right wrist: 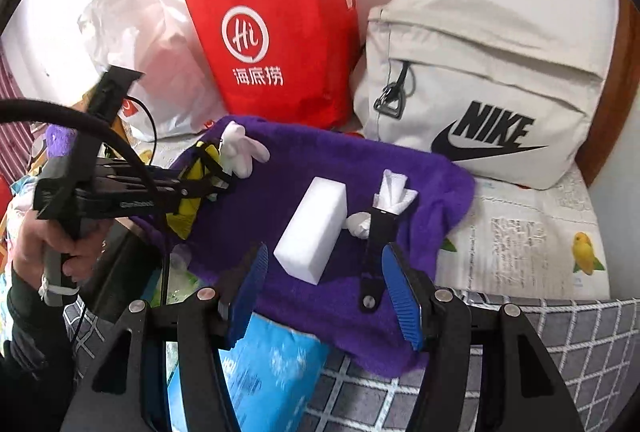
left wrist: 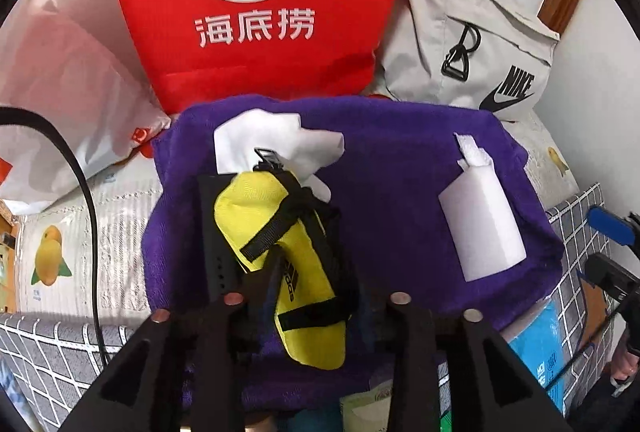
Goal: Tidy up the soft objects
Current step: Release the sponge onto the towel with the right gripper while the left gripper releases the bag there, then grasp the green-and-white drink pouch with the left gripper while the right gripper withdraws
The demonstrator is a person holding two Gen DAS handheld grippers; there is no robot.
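1. The purple terry towel (right wrist: 328, 183) is lying spread on the bed and is serving as the landmark.
2. The left gripper (left wrist: 304, 296) is clamping the yellow fabric pouch with black straps (left wrist: 280, 256), which is sitting over the towel's left part.
3. A crumpled white cloth (left wrist: 276, 139) is lying just behind the pouch, on the towel's far-left area.
4. The right gripper (right wrist: 324, 288), with blue ribbed fingers (right wrist: 252, 284), is hovering with its jaws spread wide over the towel's near edge, holding nothing.
5. A white rectangular foam block (right wrist: 310, 236) is resting at the towel's centre.
6. A black strap with a white cloth knotted at its end (right wrist: 378, 228) is lying just right of the block.
7. A red paper bag (right wrist: 276, 47) and a beige Nike bag (right wrist: 480, 91) are standing behind the towel.
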